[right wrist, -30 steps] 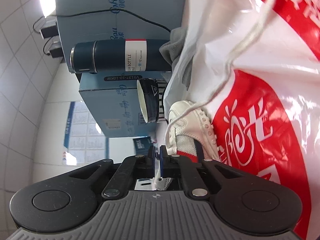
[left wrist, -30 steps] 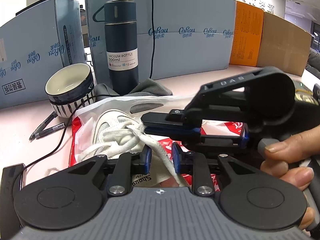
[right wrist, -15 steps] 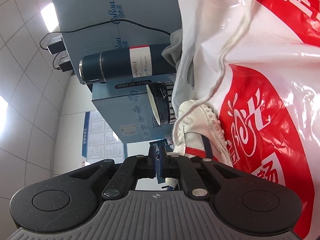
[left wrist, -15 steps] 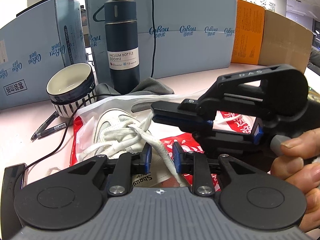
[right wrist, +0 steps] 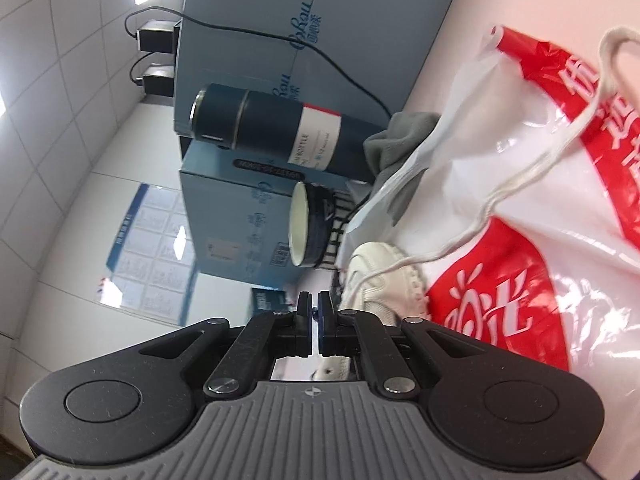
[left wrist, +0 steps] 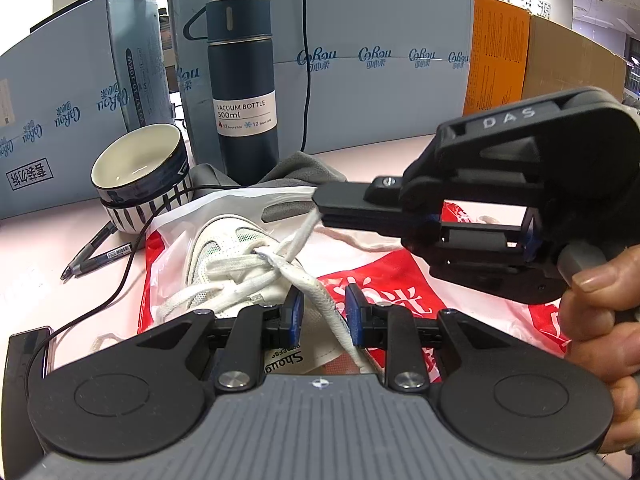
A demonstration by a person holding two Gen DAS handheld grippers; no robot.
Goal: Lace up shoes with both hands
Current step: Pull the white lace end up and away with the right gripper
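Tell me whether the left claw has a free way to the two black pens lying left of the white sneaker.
Probably yes. The black pens lie uncovered on the pink table, but a white lace runs between the left claw pads, and a black cable lies close by.

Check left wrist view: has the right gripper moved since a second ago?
Yes. The right gripper has risen, pulling the lace up; its tip now overlaps the grey cloth below the bottle.
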